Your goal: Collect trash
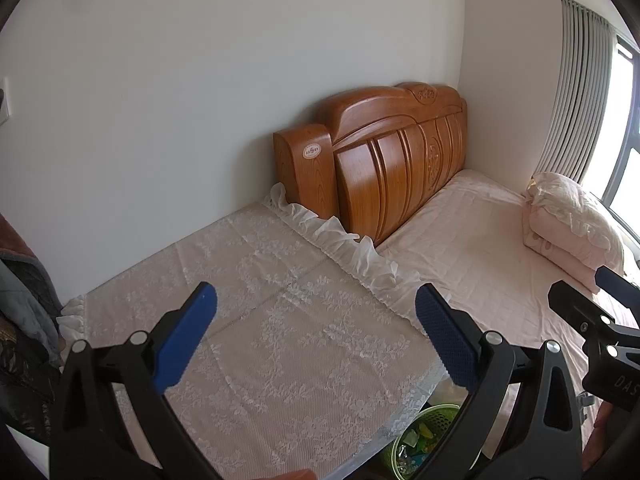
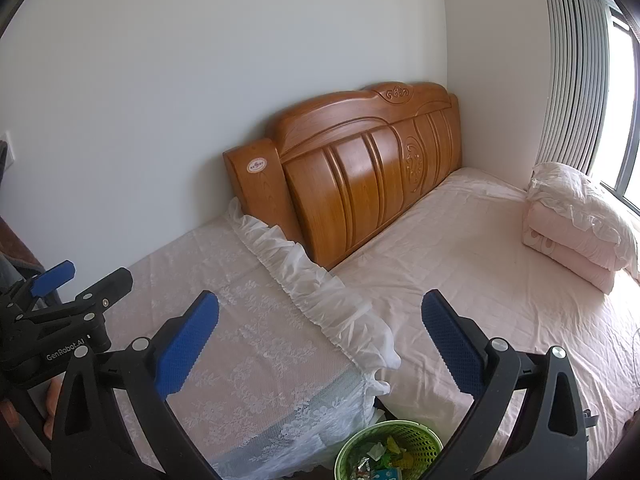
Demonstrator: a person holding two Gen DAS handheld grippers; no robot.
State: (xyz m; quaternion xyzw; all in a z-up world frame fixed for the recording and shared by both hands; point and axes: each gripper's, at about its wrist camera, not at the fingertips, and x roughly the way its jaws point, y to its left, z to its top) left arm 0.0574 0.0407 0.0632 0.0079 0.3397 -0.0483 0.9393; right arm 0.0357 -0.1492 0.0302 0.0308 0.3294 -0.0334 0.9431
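A green mesh trash basket [image 2: 390, 450] stands on the floor between the lace-covered table and the bed, holding several wrappers and scraps; it also shows in the left wrist view [image 1: 424, 440]. My left gripper [image 1: 316, 312] is open and empty above the lace-covered table top [image 1: 256, 304]; it appears at the left edge of the right wrist view [image 2: 82, 276]. My right gripper [image 2: 320, 320] is open and empty, above the table's right edge and the basket; its tip shows at the right of the left wrist view [image 1: 588, 288].
A wooden headboard [image 2: 360, 176] stands against the white wall. The bed [image 2: 480, 272] has a pink sheet and a folded quilt with a pillow [image 2: 576, 224]. A ruffled cloth edge [image 2: 320, 292] hangs off the table. Window and blinds are at right; dark bags [image 1: 24, 320] at left.
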